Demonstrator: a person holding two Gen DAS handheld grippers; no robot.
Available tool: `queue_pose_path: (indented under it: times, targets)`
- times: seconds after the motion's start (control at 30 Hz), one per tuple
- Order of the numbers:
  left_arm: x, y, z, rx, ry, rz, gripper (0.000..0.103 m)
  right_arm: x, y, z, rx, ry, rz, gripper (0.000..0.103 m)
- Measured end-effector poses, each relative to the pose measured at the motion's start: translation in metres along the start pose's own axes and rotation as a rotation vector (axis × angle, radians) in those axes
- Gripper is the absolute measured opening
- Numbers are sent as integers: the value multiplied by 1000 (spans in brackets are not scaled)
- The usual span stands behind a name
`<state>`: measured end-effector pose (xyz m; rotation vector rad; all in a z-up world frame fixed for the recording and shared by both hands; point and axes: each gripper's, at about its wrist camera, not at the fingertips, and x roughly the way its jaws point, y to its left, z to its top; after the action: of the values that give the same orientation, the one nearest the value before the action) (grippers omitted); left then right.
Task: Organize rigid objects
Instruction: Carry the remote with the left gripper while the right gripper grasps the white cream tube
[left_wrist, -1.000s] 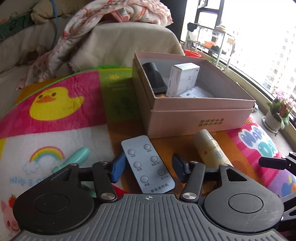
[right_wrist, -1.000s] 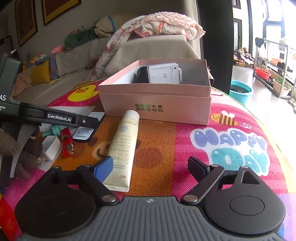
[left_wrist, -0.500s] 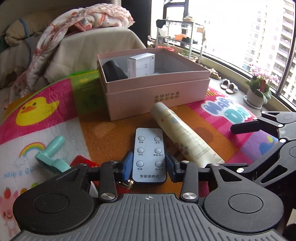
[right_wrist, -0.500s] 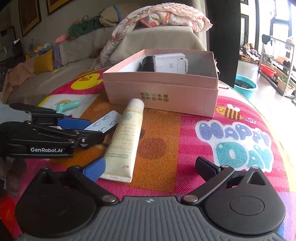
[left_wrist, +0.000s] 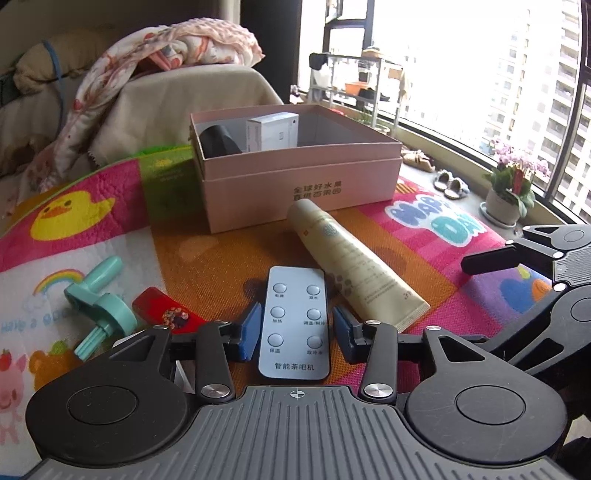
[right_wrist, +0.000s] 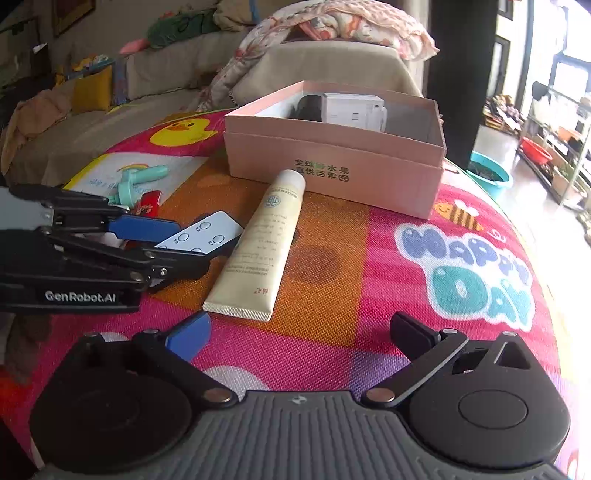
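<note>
Our left gripper (left_wrist: 294, 332) straddles the flat pale-grey six-button remote (left_wrist: 294, 322) lying on the colourful play mat (left_wrist: 424, 236); its jaws are opening, blue pads (left_wrist: 250, 330) just off either edge. Our right gripper (right_wrist: 295, 338) stands wide apart, empty, near the cream tube (right_wrist: 260, 243).

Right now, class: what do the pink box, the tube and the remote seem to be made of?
Box: matte cardboard, likely; thin folded walls, printed text. Tube: soft plastic, slight sheen; flat crimped end. Remote: smooth hard plastic, probably; raised round buttons.
</note>
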<state>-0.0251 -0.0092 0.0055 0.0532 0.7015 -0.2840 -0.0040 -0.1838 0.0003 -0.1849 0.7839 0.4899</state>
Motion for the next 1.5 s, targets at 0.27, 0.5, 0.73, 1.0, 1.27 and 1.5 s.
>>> queue_pose_path:
  times: [0.27,0.5,0.73,1.0,1.27,1.5]
  targets:
    - [-1,3,-4,-27,-24,-8,47,-5,4,-6,26,5,-50,103]
    - [-1,4,-5,-49,-30,-12,47,3,1,7,2,84,-26,103]
    - [1,6,-2,-77,-34,-1,44,-4,1,-5,-11,1,-22,103]
    - [-18,19,-15,-102,-35,-13,44,11,4,18,-50,69,12,103]
    - [-39,34,-34,-172,-51,-46,44,23,-12,41,91,51,97,103]
    - [-39,35,-37,-214,-76,-50,42,26,-35,74,236,120,192,103]
